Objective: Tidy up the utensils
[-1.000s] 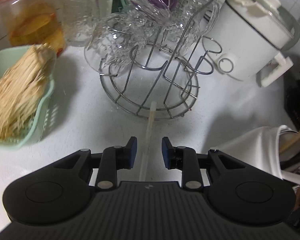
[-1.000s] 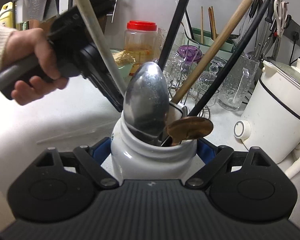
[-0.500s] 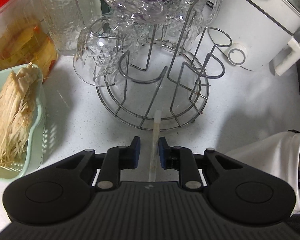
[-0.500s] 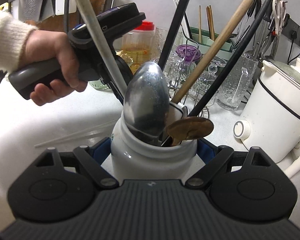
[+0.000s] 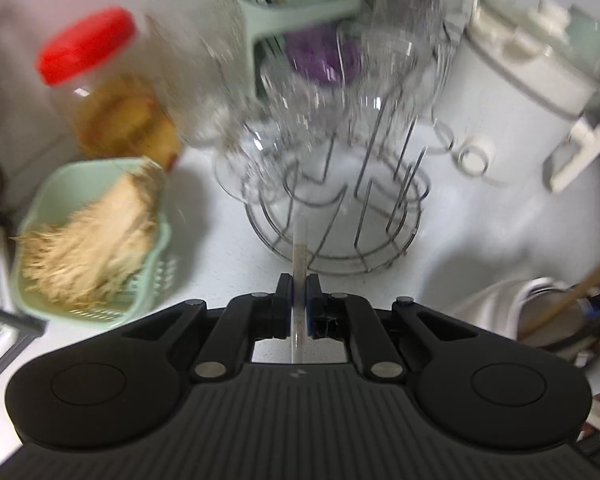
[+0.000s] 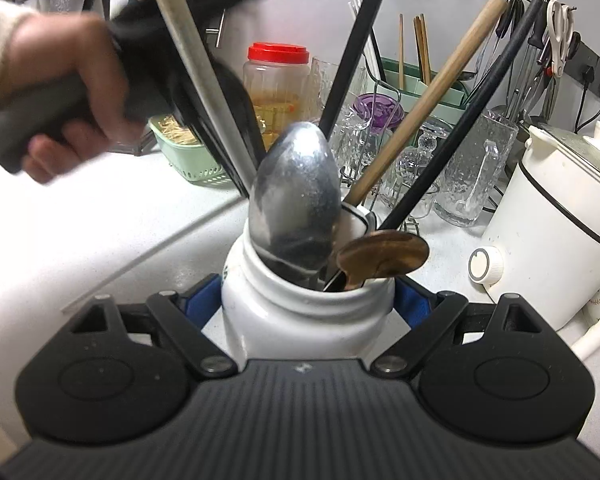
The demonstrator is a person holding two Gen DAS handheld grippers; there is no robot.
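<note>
My left gripper (image 5: 299, 292) points down at the white counter, and its jaws are closing on a thin translucent white stick (image 5: 300, 248) that stands between the blue pads, which press on it. The stick's far end reaches toward the wire glass rack (image 5: 340, 208). In the right wrist view a hand (image 6: 60, 80) holds that gripper above the counter. My right gripper (image 6: 306, 300) is shut on a white ceramic jar (image 6: 300, 320). The jar holds a metal spoon (image 6: 296, 200), a wooden spoon (image 6: 380, 260) and several long handles.
A green basket of dried strands (image 5: 88, 232) and a red-lidded jar (image 5: 100, 88) stand left of the rack. A white cooker (image 5: 520, 100) sits at the right. A green chopstick holder (image 6: 416, 84) and hanging tools (image 6: 540, 40) line the back wall.
The left jaws closed from wide apart onto the white stick, then rose with it off the counter. The right gripper and jar stayed still.
</note>
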